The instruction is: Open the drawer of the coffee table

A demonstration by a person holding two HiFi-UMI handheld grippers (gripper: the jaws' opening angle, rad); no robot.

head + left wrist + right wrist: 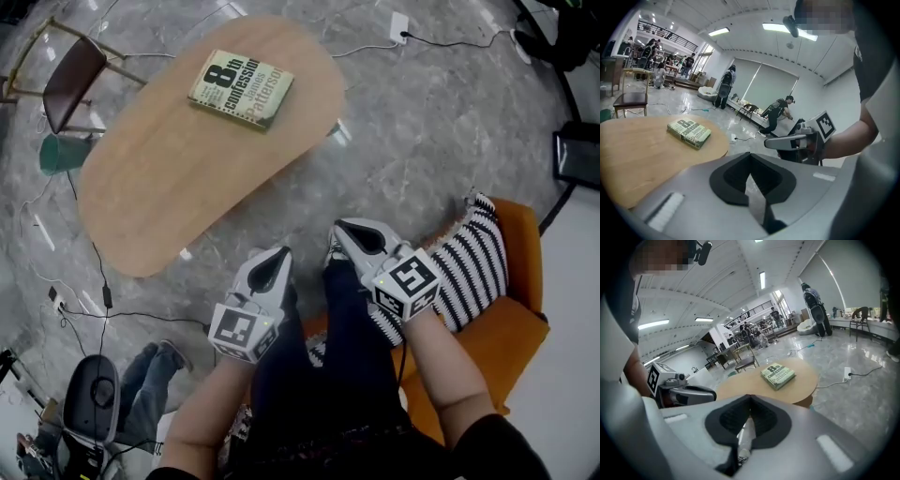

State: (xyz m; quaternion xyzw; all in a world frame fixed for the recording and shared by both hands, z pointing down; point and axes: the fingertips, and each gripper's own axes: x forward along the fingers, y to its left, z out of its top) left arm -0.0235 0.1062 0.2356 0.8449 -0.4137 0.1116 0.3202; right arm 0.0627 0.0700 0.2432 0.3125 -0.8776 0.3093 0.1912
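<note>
The coffee table [169, 178] has an oval wooden top, with a green book [241, 87] lying near its far end. No drawer shows in any view. My left gripper [274, 264] and right gripper [349, 234] hover over the person's knees, short of the table's near edge, both with jaws closed and nothing between them. In the left gripper view the tabletop [637, 154] and book [689, 132] lie ahead to the left, past the left gripper [750, 155], with the right gripper [794, 140] alongside. The right gripper view shows the table [787, 385], the book [778, 375] and the shut right gripper [750, 398].
A dark chair [70, 80] and a green object [61, 153] stand left of the table. Cables and a white power strip [399, 25] lie on the marble floor. An orange seat [511, 328] with a striped cushion [478, 267] is under the person. Another person [141, 384] crouches lower left.
</note>
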